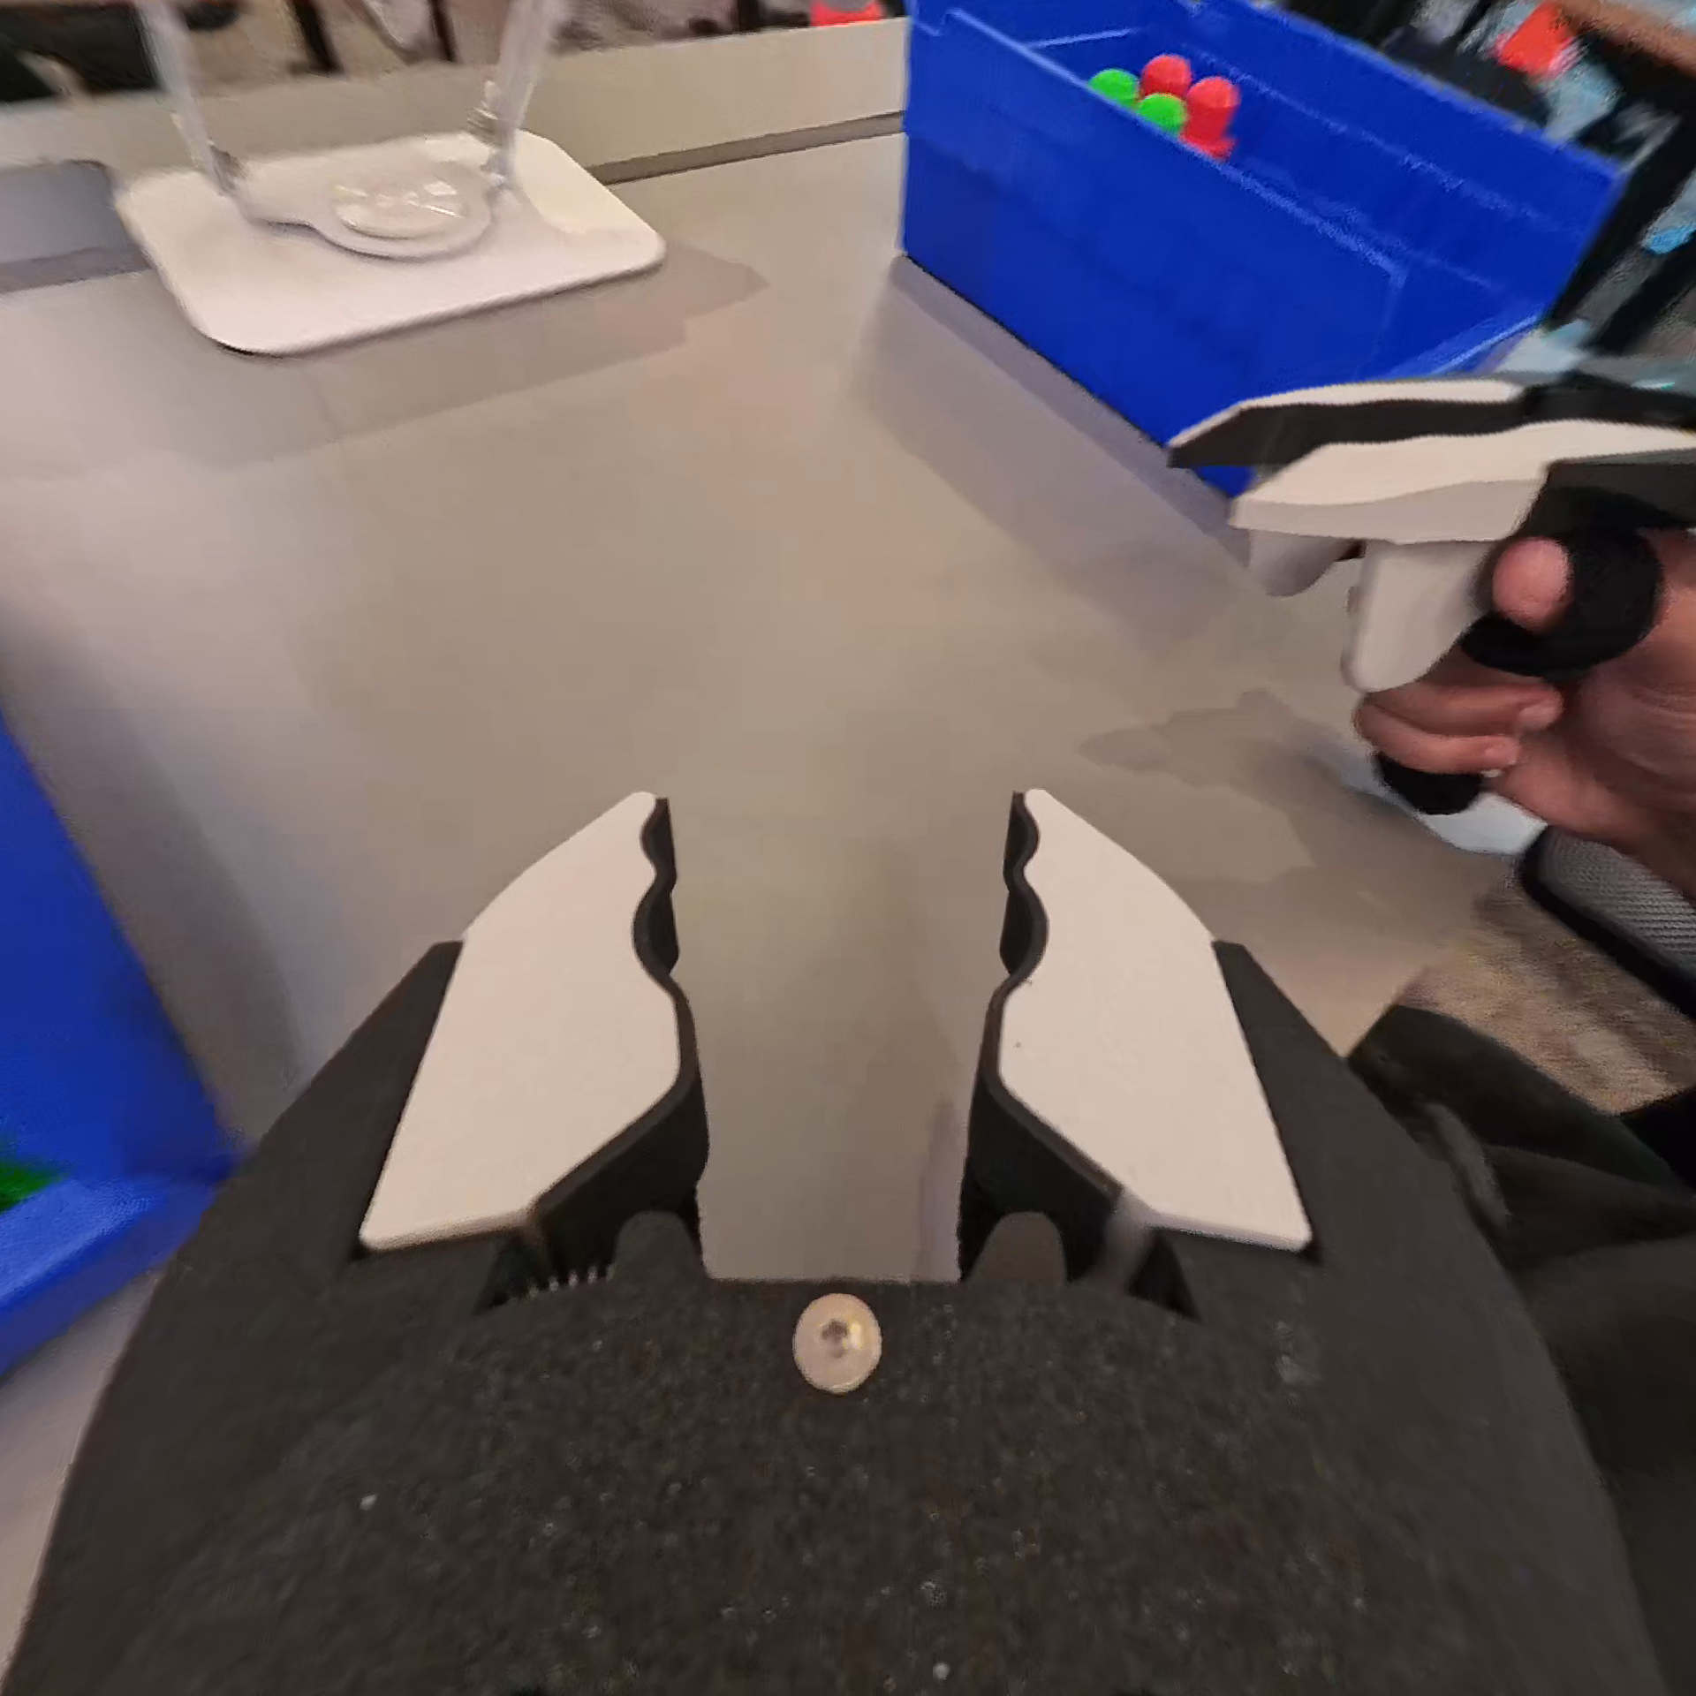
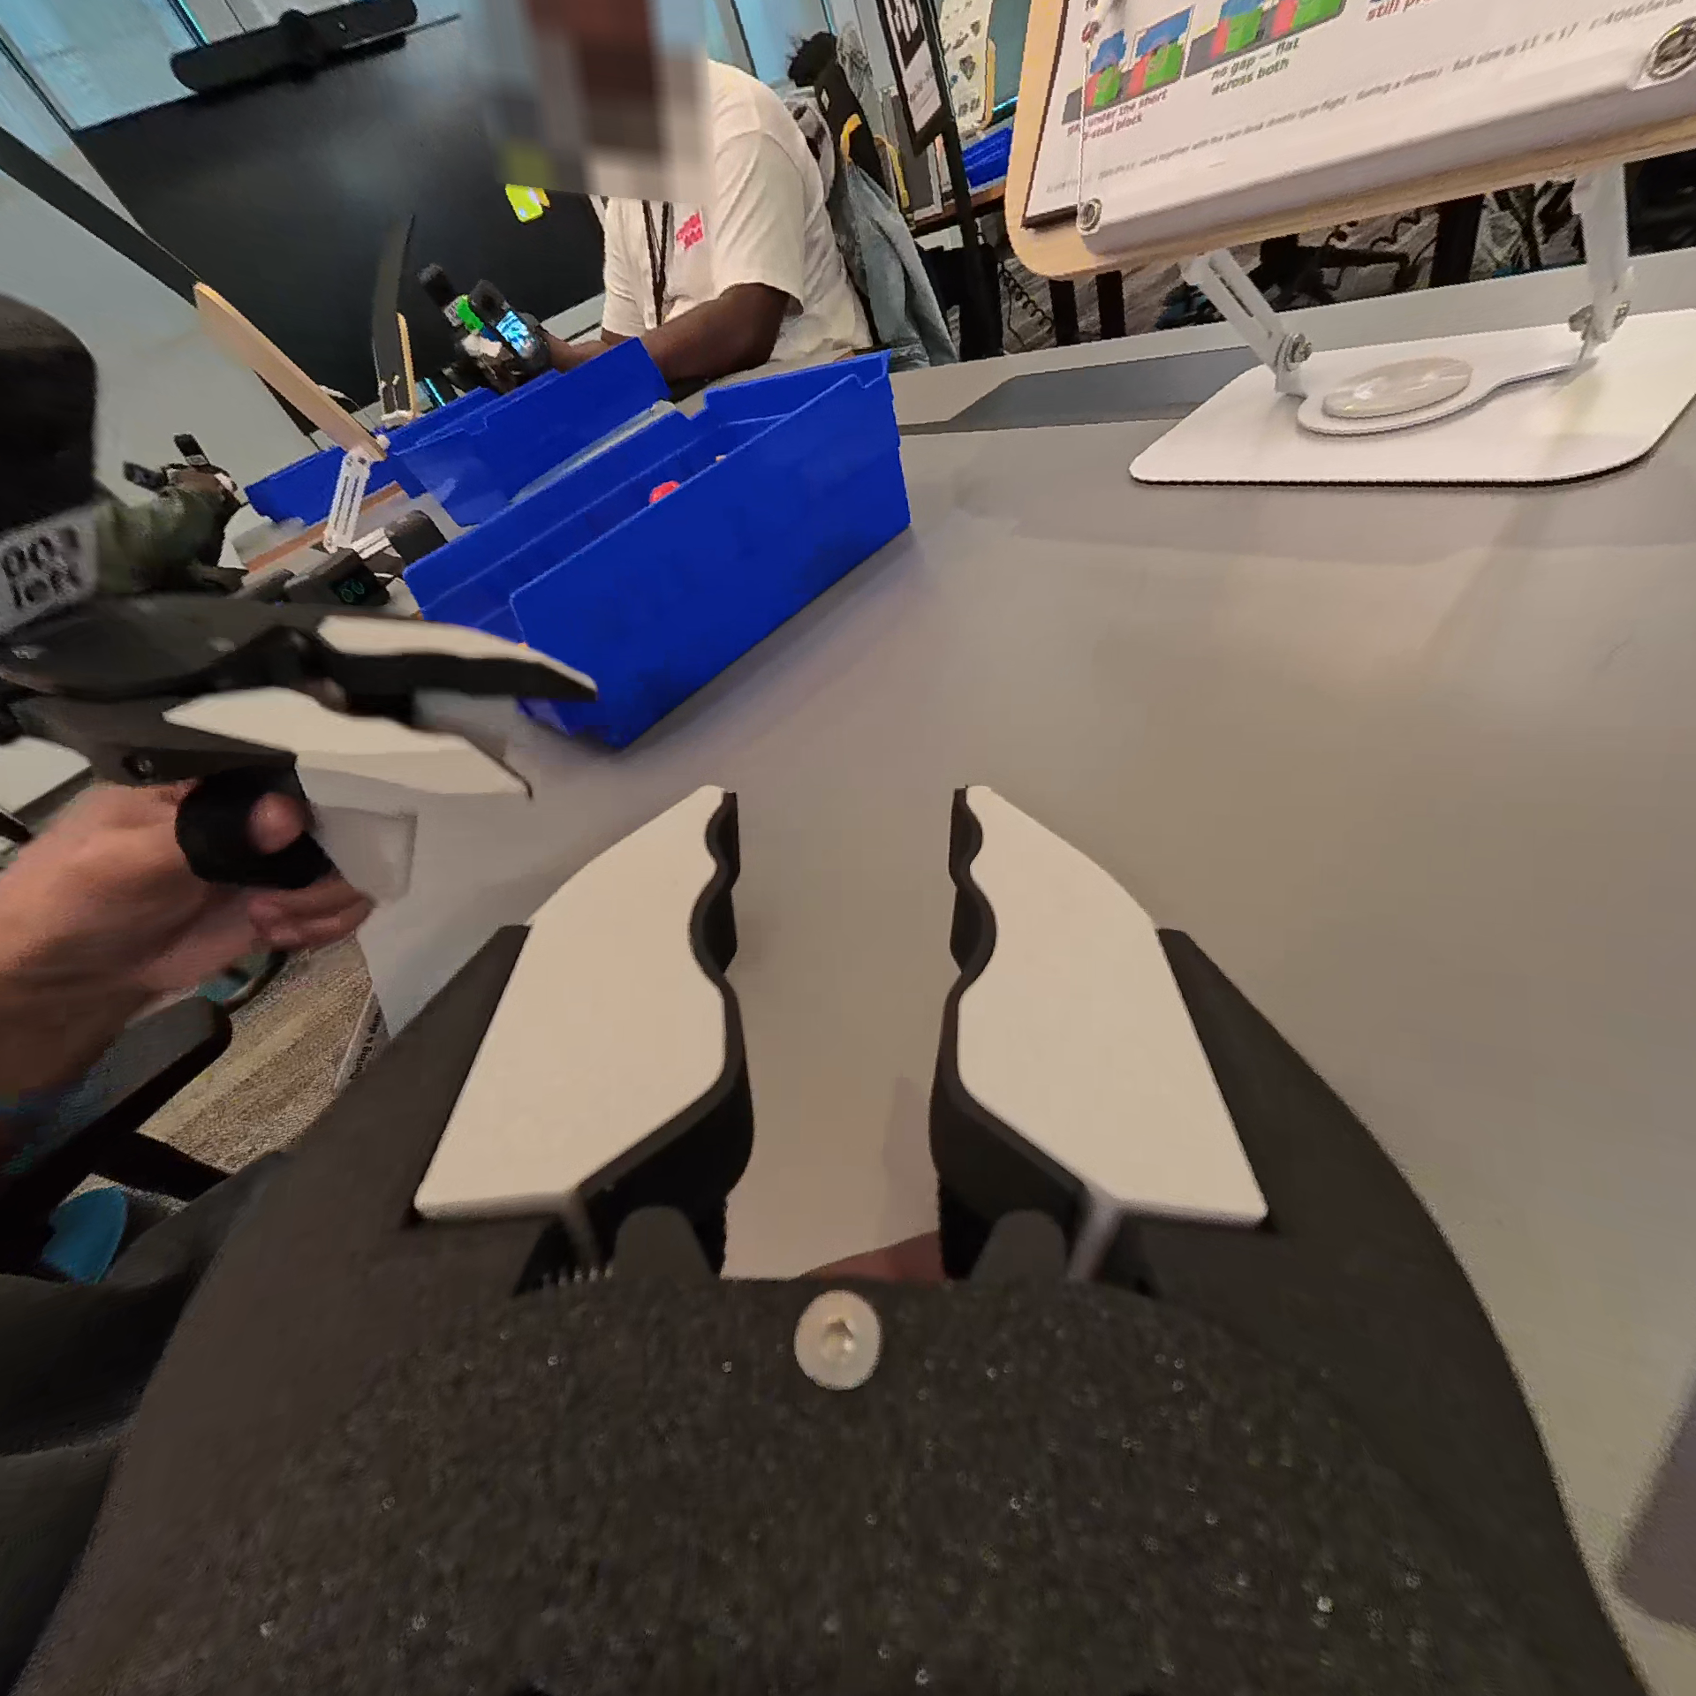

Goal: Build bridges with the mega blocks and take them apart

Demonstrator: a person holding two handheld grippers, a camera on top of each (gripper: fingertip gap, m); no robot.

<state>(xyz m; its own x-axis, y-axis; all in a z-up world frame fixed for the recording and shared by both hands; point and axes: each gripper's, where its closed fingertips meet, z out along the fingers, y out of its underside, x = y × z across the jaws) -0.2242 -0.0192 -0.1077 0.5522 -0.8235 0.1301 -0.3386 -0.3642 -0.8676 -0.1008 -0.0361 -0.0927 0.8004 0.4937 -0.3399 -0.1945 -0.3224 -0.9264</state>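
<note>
A: Left wrist view first: the left gripper [image 1: 840, 808] hangs over bare grey table [image 1: 642, 596], fingers spread wide, nothing between them. White plates on top, wavy black rubbery pads [image 1: 656, 918] on the inner faces.

B: Same on the other side. The right gripper [image 2: 842, 798] has its fingers parted and empty, above the same smooth matte tabletop.

A: What my view gives and yours barely does: the mega blocks [image 1: 1166, 96]. Round red and green studs, glossy plastic, sitting inside the blue bin [image 1: 1147, 275] at the far right of the table. There's a second blue bin [image 1: 73, 1055] at my left edge, blurred, with a speck of green in it.

B: From here that bin [image 2: 697, 587] shows mostly its flat plastic walls, with just a dot of red [image 2: 663, 491] inside. But I get the whole instruction board [image 2: 1358, 119], wood-edged and tilted on a white metal stand [image 2: 1413, 413]. You only see the stand's base.

A: Right, the rounded white plate [image 1: 395, 266], and clear struts above it.

B: I also see a person in a white shirt [image 2: 743, 239] seated behind more blue bins. And a hand [image 2: 119, 918] gripping the left gripper's black handle, its fingers apart from side-on.

A: Matching sight here: the right gripper [image 1: 1221, 477] at my right edge, a hand [image 1: 1560, 734] on it.
</note>
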